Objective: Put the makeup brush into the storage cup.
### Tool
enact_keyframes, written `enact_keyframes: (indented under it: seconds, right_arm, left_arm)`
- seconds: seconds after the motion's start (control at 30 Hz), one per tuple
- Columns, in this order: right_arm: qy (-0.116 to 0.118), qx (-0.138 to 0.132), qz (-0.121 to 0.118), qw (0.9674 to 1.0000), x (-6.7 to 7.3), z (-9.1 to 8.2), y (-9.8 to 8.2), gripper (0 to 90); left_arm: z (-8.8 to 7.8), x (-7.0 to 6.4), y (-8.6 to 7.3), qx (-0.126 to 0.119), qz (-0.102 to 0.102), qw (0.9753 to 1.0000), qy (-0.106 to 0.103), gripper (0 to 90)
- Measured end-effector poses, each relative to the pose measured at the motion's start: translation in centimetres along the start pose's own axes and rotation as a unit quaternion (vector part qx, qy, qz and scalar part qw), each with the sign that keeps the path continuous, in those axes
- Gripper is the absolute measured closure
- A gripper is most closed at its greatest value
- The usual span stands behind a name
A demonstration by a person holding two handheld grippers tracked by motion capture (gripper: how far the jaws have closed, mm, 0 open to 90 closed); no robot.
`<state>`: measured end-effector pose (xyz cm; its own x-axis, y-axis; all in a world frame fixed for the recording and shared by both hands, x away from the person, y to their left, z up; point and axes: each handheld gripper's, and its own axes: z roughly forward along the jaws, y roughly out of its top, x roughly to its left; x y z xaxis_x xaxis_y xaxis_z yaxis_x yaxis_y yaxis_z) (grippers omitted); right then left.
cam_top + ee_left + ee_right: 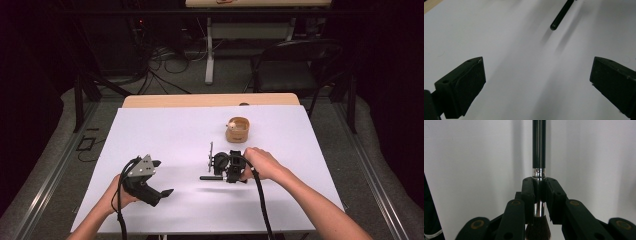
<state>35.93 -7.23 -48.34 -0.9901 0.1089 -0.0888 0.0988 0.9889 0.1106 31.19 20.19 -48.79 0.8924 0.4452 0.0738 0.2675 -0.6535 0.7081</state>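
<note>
A brush with a black handle (539, 145), a silver ferrule and dark bristles lies level just above the white sheet. My right gripper (539, 185) is shut on its ferrule. In the high view that gripper (220, 172) sits right of centre and points left, with the brush handle (207, 177) sticking out to the left. My left gripper (162, 177) hovers at the lower left, jaws wide apart and nothing between them. In the left gripper view, the left gripper (537, 75) looks over bare sheet, and the brush handle's end (560, 16) shows at the top.
A small round wooden bowl (237, 129) with something pale inside stands just beyond my right hand. The white sheet (165, 135) covers most of the table, with a wooden strip (210, 100) along the far edge. A dark chair (295, 60) and floor cables lie behind the table.
</note>
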Motion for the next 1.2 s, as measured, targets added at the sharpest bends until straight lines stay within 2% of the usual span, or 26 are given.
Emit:
enact_keyframes:
  seconds: [0.17, 0.2, 0.3, 0.37, 0.43, 0.5, 0.6, 0.67, 0.7, 0.73, 0.77, 0.8, 0.83, 0.9, 1.03, 1.2]
  right_arm:
    - [-0.006, -0.002, -0.005, 1.0, 0.0, -0.2, -0.1, 78.2]
    - [-0.006, -0.001, -0.008, 1.0, 0.0, -0.3, -0.1, 78.1]
    - [-0.009, 0.001, -0.013, 0.9999, 0.2, -0.4, -0.1, 78.1]
    - [-0.012, 0.001, -0.016, 0.9998, 0.3, -0.6, 0.0, 78.1]
    - [-0.012, 0.002, -0.018, 0.9998, 0.3, -0.7, 0.0, 78.2]
    - [-0.014, 0.001, -0.024, 0.9996, 0.2, -0.7, 0.1, 78.1]
    - [-0.016, 0.003, -0.026, 0.9995, 0.2, -0.8, 0.2, 78.1]
    - [-0.017, 0.001, -0.028, 0.9995, 0.2, -1.0, 0.3, 78.1]
    - [-0.017, 0.001, -0.028, 0.9995, 0.2, -1.0, 0.3, 78.1]
    - [-0.018, 0.001, -0.029, 0.9994, 0.3, -1.0, 0.4, 78.1]
    - [-0.02, -0.002, -0.034, 0.9992, 0.2, -1.1, 0.5, 78.1]
    - [-0.02, -0.002, -0.034, 0.9992, 0.2, -1.1, 0.5, 78.1]
    - [-0.02, -0.002, -0.031, 0.9993, 0.3, -1.1, 0.5, 78.1]
    - [-0.021, -0.003, -0.034, 0.9992, 0.3, -1.1, 0.6, 78.1]
    - [-0.024, -0.005, -0.038, 0.999, 0.4, -1.2, 0.7, 78.2]
    - [-0.03, -0.005, -0.048, 0.9984, 0.7, -1.3, 0.9, 78.1]
  left_arm:
    - [0.7, 0.3, 1.8, 0.041, 0.022, 0.9988, -0.017, 0.2]
    - [1.2, 0.4, 2.5, 0.061, 0.033, 0.9973, -0.024, 0.3]
    - [1.7, 0.4, 3.1, 0.075, 0.039, 0.996, -0.031, 0.2]
    - [2.4, 0.5, 3.9, 0.096, 0.052, 0.993, -0.044, 0.2]
    - [2.7, 0.4, 4.2, 0.099, 0.054, 0.9926, -0.043, 0.2]
    - [3.3, 0.4, 4.9, 0.117, 0.062, 0.9898, -0.052, 0.2]
    - [3.7, 0.3, 5.3, 0.122, 0.063, 0.9891, -0.054, 0.2]
    - [4.3, 0.3, 5.7, 0.133, 0.066, 0.9872, -0.058, 0.2]
    - [4.3, 0.3, 5.7, 0.133, 0.066, 0.9872, -0.058, 0.2]
    - [4.6, 0.3, 5.9, 0.14, 0.069, 0.9859, -0.059, 0.2]
    - [4.8, 0.2, 6.0, 0.143, 0.07, 0.9855, -0.059, 6.7]
    - [5.0, 0.2, 6.1, 0.146, 0.075, 0.9844, -0.063, 6.7]
    - [5.2, 0.2, 6.2, 0.148, 0.078, 0.9836, -0.068, 14.0]
    - [5.6, 0.1, 6.4, 0.148, 0.08, 0.9831, -0.073, 20.4]
    - [6.4, 0.2, 6.7, 0.141, 0.078, 0.9835, -0.083, 33.4]
    - [7.3, 0.2, 6.9, 0.136, 0.076, 0.9826, -0.101, 46.8]
